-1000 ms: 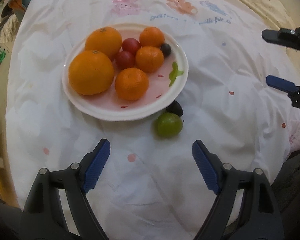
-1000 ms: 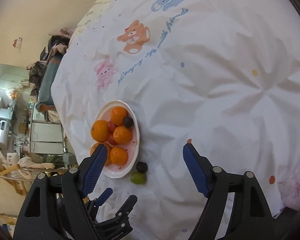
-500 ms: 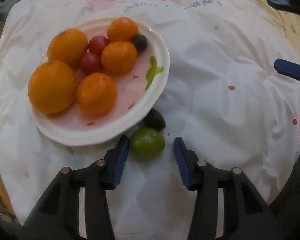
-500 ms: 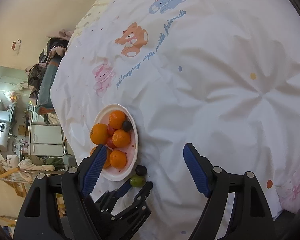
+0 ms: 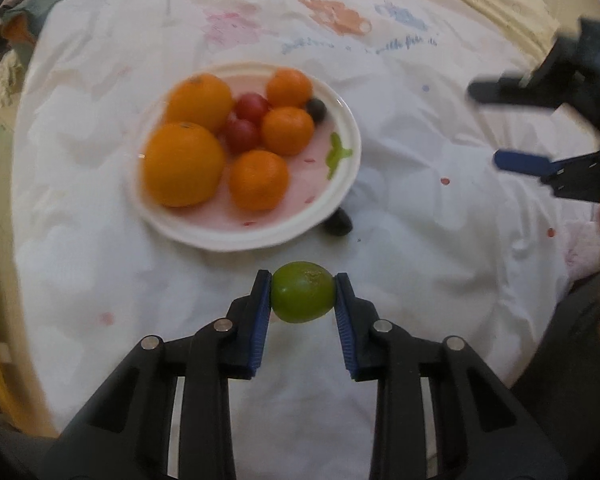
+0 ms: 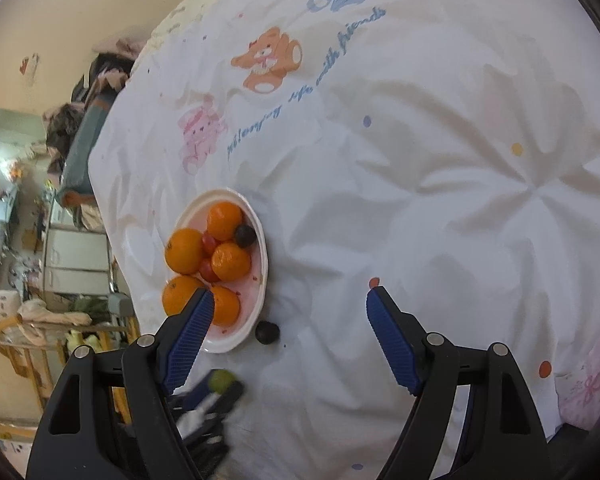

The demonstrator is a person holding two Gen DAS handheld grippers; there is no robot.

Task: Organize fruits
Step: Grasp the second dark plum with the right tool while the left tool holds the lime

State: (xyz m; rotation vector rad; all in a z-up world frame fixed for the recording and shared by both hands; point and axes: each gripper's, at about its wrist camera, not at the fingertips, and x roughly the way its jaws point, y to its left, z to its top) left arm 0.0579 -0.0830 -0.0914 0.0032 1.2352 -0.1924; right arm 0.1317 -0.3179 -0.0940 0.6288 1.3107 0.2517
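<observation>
With 8 fruits on the plate (image 5: 346,184), the left gripper (image 5: 302,294) clamps the lime (image 5: 302,292), the right gripper (image 6: 290,336) gapes empty, and 1 dark fruit (image 5: 339,222) remains off its edge.

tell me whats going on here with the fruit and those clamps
A person is sorting fruit on a white cloth. The left gripper has its jaws shut on a green lime, just in front of the plate of oranges and tomatoes. One dark plum lies on the cloth beside the plate. The right gripper hangs open, holding nothing.
</observation>
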